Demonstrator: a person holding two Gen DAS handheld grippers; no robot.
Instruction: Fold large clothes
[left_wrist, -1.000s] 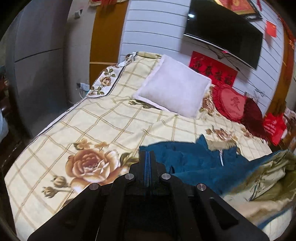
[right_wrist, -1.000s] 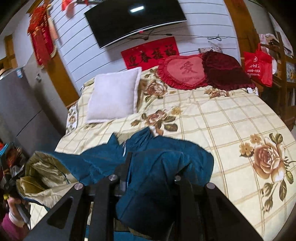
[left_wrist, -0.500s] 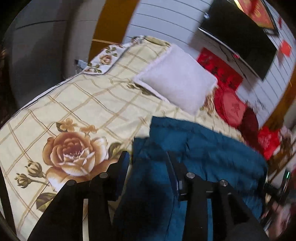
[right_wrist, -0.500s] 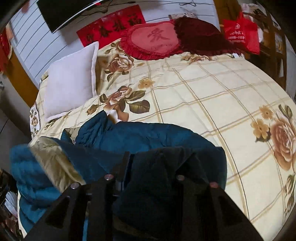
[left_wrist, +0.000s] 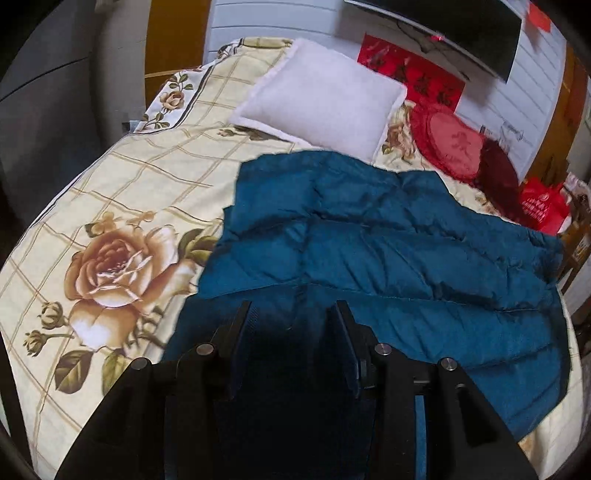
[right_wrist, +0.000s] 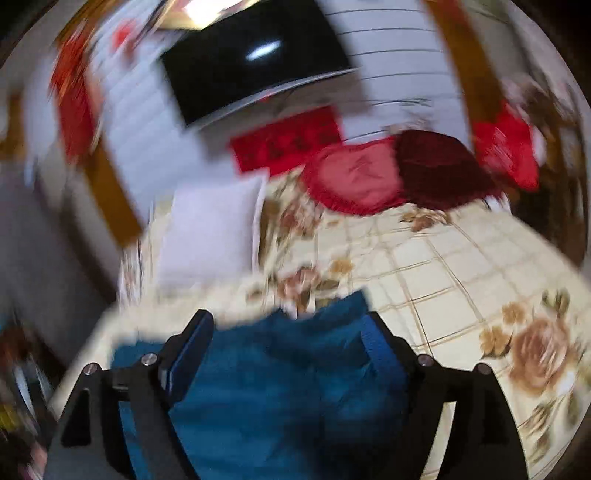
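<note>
Teal quilted jacket (left_wrist: 388, 236) lies spread on the bed w/ the cream floral bedspread (left_wrist: 122, 206), its near edge running under both grippers; it covers the middle and right of the bed in the left wrist view, reaching almost to the white pillow (left_wrist: 325, 99) at the far end. Left gripper (left_wrist: 291, 314): fingers apart, a dark fold of the jacket sits between them, but can't tell if the pads actually touch the fabric. Right gripper (right_wrist: 288, 325): fingers wide apart, jacket (right_wrist: 280, 387) fabric bunched in the gap and below it; this view is heavily blurred, so contact w/ the pads can't be told either. Bedspread (right_wrist: 443, 266) shows bare on the right side in the right wrist view, big rose print near the right edge. Far end of bed: white pillow (right_wrist: 210, 229) on the left, red heart cushion (left_wrist: 450, 144) just right of it, dark maroon cushion (left_wrist: 498, 177) touching the red one further right. Red heart cushion (right_wrist: 354, 177) and maroon cushion (right_wrist: 439, 166) also seen side by side in the right wrist view. Black TV (right_wrist: 251, 55) on the white slatted wall above the bed, red banner (right_wrist: 288, 140) under it. Red bag (left_wrist: 543, 206) off the bed's far right.
</note>
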